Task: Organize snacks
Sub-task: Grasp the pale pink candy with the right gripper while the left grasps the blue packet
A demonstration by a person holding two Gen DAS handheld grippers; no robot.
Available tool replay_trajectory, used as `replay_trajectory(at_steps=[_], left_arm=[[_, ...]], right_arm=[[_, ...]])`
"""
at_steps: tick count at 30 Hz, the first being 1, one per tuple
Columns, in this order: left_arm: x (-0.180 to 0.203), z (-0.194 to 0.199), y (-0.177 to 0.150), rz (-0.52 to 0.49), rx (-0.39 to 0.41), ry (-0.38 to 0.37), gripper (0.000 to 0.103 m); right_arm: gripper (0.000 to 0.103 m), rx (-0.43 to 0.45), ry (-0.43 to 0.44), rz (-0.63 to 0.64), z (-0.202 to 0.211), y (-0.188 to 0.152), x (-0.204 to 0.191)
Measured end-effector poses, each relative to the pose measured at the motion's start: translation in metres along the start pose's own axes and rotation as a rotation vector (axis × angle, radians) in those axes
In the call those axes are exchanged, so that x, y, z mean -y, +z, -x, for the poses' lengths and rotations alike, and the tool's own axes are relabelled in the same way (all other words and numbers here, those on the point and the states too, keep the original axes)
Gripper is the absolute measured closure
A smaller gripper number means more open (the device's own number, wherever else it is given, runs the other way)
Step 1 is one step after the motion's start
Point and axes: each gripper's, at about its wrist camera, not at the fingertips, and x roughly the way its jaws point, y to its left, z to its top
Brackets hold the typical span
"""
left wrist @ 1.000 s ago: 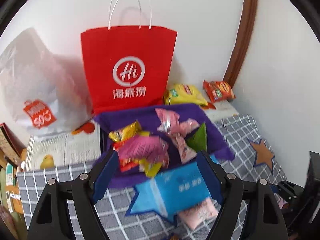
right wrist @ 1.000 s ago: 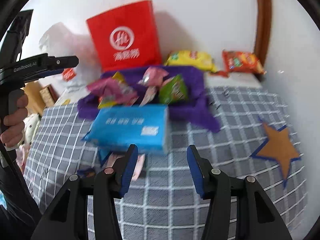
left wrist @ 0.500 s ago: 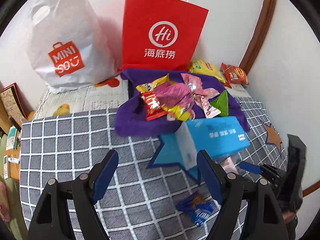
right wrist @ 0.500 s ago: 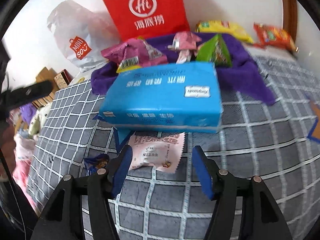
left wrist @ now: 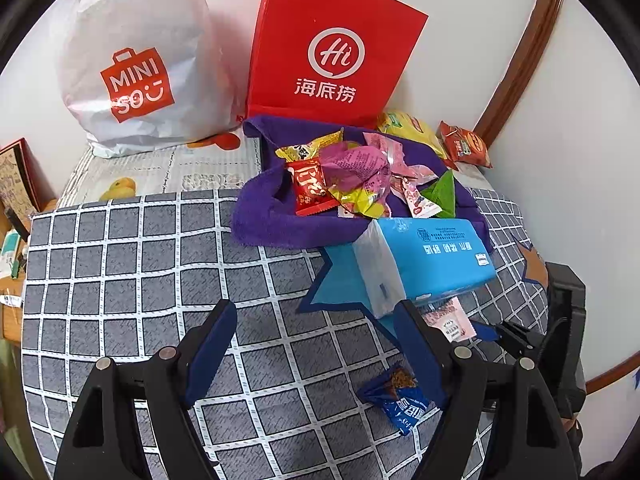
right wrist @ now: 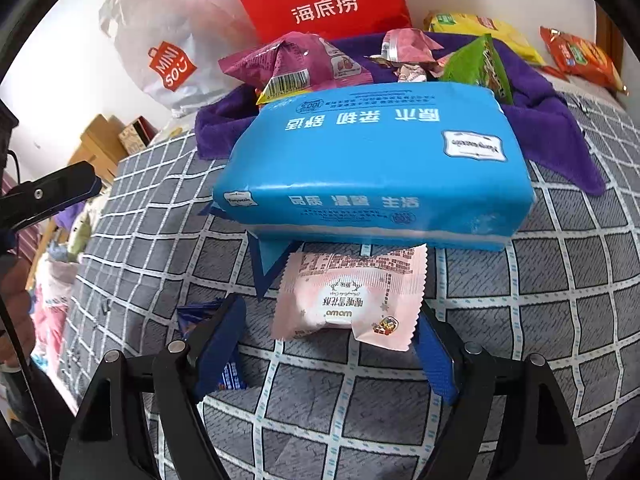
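Note:
A pink snack packet [right wrist: 348, 300] lies on the checked cloth, partly under a blue tissue pack [right wrist: 376, 164]. My right gripper [right wrist: 332, 344] is open with its fingers on either side of the packet's near end. A small blue snack packet [left wrist: 400, 398] lies by my left gripper's right finger; it also shows in the right wrist view [right wrist: 208, 332]. My left gripper [left wrist: 316, 352] is open and empty above the cloth. A pile of snack packets [left wrist: 352, 176] sits on a purple towel [left wrist: 272, 216].
A red paper bag [left wrist: 332, 48] and a white plastic bag [left wrist: 132, 60] stand against the wall. A yellow packet [left wrist: 408, 128] and an orange packet [left wrist: 464, 146] lie in the far corner. The checked cloth [left wrist: 140, 260] spreads to the left.
My right gripper has moved forward and down until its fingers flank the pink packet. My left gripper has pulled back and left, away from the towel.

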Motion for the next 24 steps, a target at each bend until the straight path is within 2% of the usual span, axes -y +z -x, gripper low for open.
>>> replay_trajectory(at_steps=[9,11,14,16,24], left_arm=[[-0.001,-0.002,-0.007,-0.005,-0.019,0.005,0.025],[-0.001,-0.003,-0.009,-0.003,-0.023,0.006,0.025],[0.001,-0.005,-0.013,-0.004,-0.031,0.005,0.025],[0.003,-0.007,-0.017,-0.007,-0.038,0.001,0.025],[0.019,-0.025,-0.033,-0.029,-0.09,-0.04,0.025]], right_arm=[[0.022,0.059,-0.224,0.184,-0.015,-0.008,-0.024],[0.023,0.082,-0.211,0.179,-0.015,-0.008,-0.021],[0.038,0.113,-0.2,0.177,-0.01,-0.009,-0.016],[0.044,0.123,-0.188,0.179,-0.007,-0.01,-0.012],[0.048,0.158,-0.164,0.163,0.016,-0.022,0.0]])
